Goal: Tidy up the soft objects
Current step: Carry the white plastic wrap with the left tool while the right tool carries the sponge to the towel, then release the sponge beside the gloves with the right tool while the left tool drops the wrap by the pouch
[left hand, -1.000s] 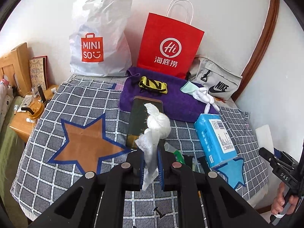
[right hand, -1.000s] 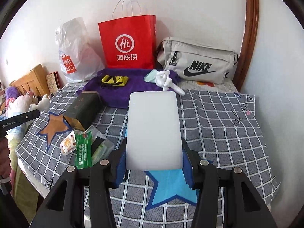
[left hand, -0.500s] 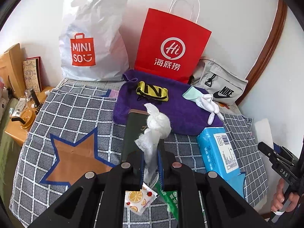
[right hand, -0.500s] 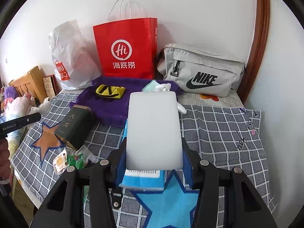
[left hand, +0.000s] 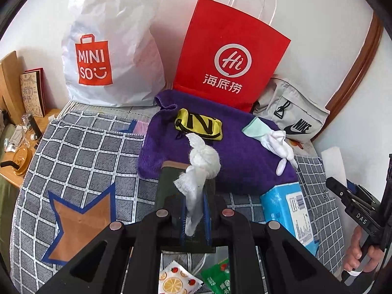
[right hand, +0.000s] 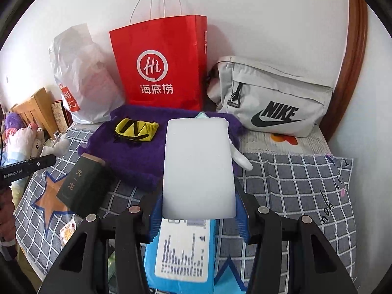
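Observation:
My left gripper (left hand: 194,216) is shut on a knotted white cloth (left hand: 199,165) that stands up above its jaws, over a dark green box (left hand: 169,178). My right gripper (right hand: 198,208) is shut on a white sponge block (right hand: 198,166), held above a blue tissue pack (right hand: 182,254). Ahead lies a purple towel (left hand: 245,166) (right hand: 132,156) bearing a yellow and black pouch (left hand: 199,123) (right hand: 137,128) and a white glove (left hand: 272,138). The sponge hides most of the glove in the right wrist view.
A white MINISO bag (left hand: 110,46), a red paper bag (left hand: 230,58) and a grey Nike bag (right hand: 272,98) stand against the wall behind the towel. Snack packets (left hand: 175,279) lie near the bed's front edge. A wooden bedside stand (left hand: 17,156) is at left.
Both grippers have moved forward toward the purple towel with their loads. The bags and the towel look larger and closer; the blue pack now lies under the right gripper.

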`<state>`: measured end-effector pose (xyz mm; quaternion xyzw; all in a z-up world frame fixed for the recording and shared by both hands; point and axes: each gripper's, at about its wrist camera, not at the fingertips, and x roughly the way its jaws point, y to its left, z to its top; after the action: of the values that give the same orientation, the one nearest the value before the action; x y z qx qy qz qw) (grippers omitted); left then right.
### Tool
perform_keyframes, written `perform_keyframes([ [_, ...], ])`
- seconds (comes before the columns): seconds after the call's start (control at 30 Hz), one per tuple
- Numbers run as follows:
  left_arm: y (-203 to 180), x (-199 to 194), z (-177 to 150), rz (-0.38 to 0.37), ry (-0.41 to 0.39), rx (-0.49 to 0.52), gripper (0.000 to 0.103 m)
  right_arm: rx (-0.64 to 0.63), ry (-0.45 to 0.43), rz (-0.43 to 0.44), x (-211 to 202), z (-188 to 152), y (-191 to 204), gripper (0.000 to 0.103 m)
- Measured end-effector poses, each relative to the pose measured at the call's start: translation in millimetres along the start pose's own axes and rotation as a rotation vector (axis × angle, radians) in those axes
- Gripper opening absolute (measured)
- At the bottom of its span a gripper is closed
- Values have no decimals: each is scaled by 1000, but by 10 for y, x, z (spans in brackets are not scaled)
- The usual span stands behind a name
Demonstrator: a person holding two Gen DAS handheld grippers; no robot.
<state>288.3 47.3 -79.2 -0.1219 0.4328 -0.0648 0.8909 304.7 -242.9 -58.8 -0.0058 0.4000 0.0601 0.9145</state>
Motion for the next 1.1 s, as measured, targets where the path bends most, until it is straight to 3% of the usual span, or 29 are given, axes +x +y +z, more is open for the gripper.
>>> perform_keyframes([
  [0.5,78,602,437,5,44,-32,12,-47,50,32,761,398,74,50],
  [1.1,197,1241,702,93,110,-76,12,-90,213,47,1545,438,38,50],
])
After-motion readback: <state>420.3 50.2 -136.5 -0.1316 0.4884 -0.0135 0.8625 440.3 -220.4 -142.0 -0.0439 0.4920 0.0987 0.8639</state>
